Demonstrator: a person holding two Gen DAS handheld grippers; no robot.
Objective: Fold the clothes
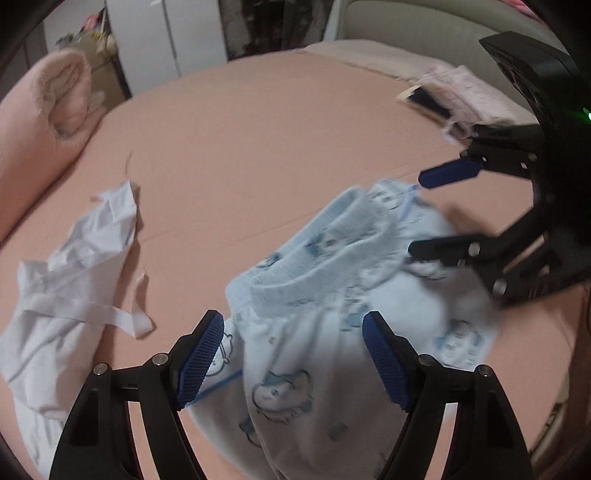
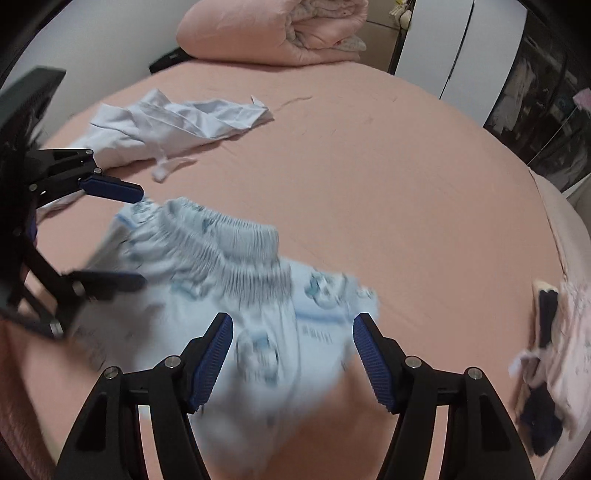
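Light blue printed pants lying rumpled on the pink bedsheet, elastic waistband up and away from both cameras. Left gripper over one side of the pants, jaws spread wide, pads clear of the cloth, nothing pinched. Right gripper over the other side, jaws likewise apart and empty. White crumpled garment well apart on the sheet. Folded pink quilt at the bed's far edge. Pink folded clothes near the opposite edge.

The blue print on the pale blue garment seems too blurred to read.
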